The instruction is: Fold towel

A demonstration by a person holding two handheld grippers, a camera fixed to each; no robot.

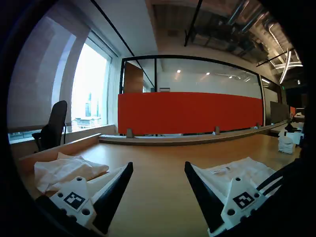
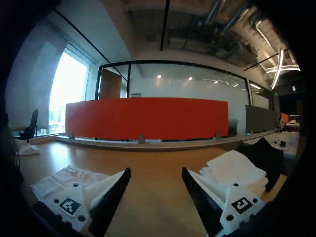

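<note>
**Flat towel on the bench between two open grippers**

The white towel [image 1: 237, 172] lies spread flat on the wooden bench [image 1: 158, 197], right of the left gripper [image 1: 158, 164] and left of the right gripper [image 2: 156, 169]. Both hold their fingers [image 1: 114, 189] apart over bare wood. A crumpled towel [image 1: 63, 170] sits at the left, and a folded stack [image 2: 237, 170] at the right beside a black cloth [image 2: 270, 156]. A red partition [image 1: 189, 112] lines the far edge.
</note>
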